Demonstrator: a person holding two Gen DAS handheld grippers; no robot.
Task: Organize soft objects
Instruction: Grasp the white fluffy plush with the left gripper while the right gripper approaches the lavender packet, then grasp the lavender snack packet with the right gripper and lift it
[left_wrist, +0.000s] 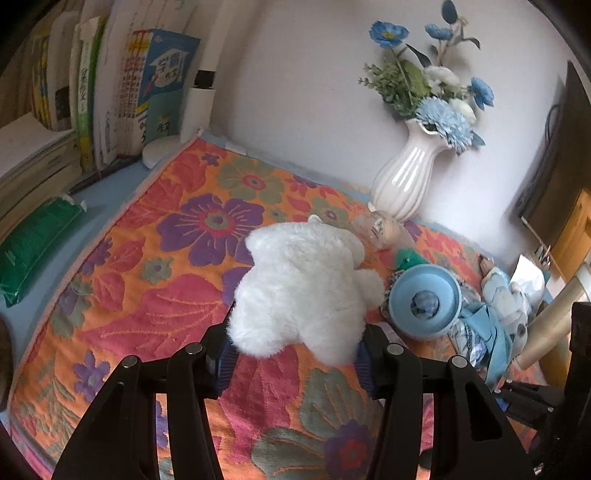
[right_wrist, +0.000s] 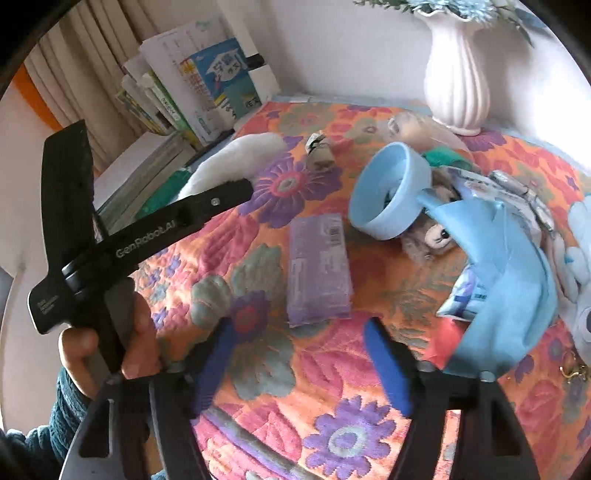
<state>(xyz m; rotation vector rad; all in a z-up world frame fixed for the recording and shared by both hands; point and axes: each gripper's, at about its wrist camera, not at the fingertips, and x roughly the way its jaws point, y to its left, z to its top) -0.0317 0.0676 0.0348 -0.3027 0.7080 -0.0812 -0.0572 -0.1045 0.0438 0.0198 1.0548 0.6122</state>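
Note:
A white plush toy (left_wrist: 303, 288) is clamped at its lower end by my left gripper (left_wrist: 291, 356), which is shut on it just above the floral blanket (left_wrist: 159, 266). In the right wrist view the same plush (right_wrist: 236, 155) shows beyond the left gripper's fingers (right_wrist: 229, 194), and a hand (right_wrist: 110, 343) holds that tool. My right gripper (right_wrist: 303, 362) is open with nothing between its blue pads. A purple packet (right_wrist: 319, 269) lies flat just past its tips. To the right, a light blue cloth bag (right_wrist: 509, 266) holds a small grey plush (right_wrist: 432, 236) and other soft things.
A light blue bowl (left_wrist: 424, 302) lies tipped beside the bag. A white vase (left_wrist: 402, 177) of blue flowers stands against the back wall, with a small doll (left_wrist: 380, 229) at its foot. Books (left_wrist: 110, 92) line the left, with a green packet (left_wrist: 33, 243) in front of them.

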